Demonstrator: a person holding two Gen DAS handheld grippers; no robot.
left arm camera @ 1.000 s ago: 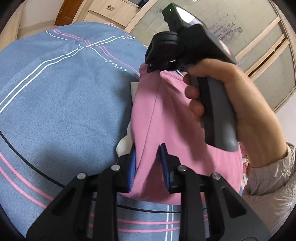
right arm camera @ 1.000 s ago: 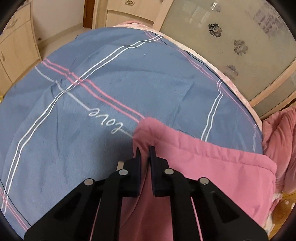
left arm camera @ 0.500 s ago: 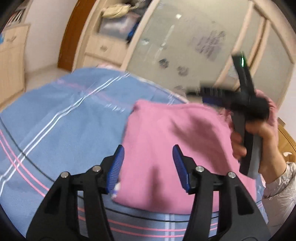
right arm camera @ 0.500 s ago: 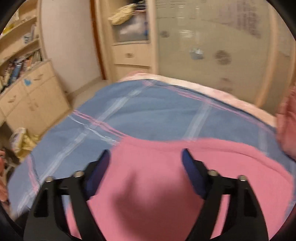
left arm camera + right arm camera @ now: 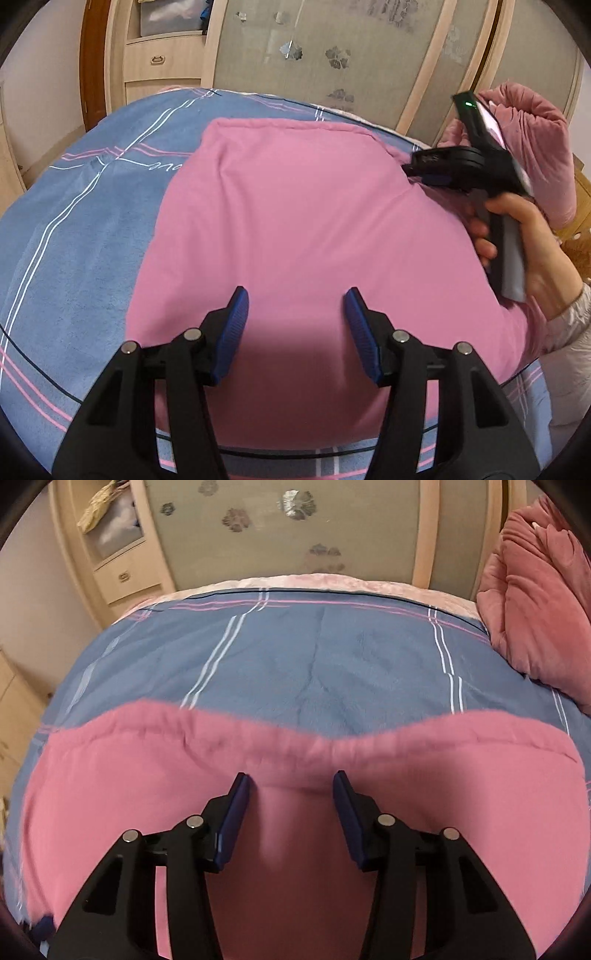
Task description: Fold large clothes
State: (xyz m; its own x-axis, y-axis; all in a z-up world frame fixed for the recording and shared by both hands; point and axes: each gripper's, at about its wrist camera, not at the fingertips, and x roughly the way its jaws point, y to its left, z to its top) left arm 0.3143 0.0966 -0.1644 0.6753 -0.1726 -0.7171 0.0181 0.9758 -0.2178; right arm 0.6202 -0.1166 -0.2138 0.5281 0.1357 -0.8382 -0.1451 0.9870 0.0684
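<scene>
Lying on one blue bedspread (image 5: 74,236), one pink garment (image 5: 295,229) sits beneath two released grippers, left gripper (image 5: 295,314) and right gripper (image 5: 291,797).

bed (image 5: 74,229) — blue plaid cover | on it — pink garment (image 5: 303,236)
</scene>
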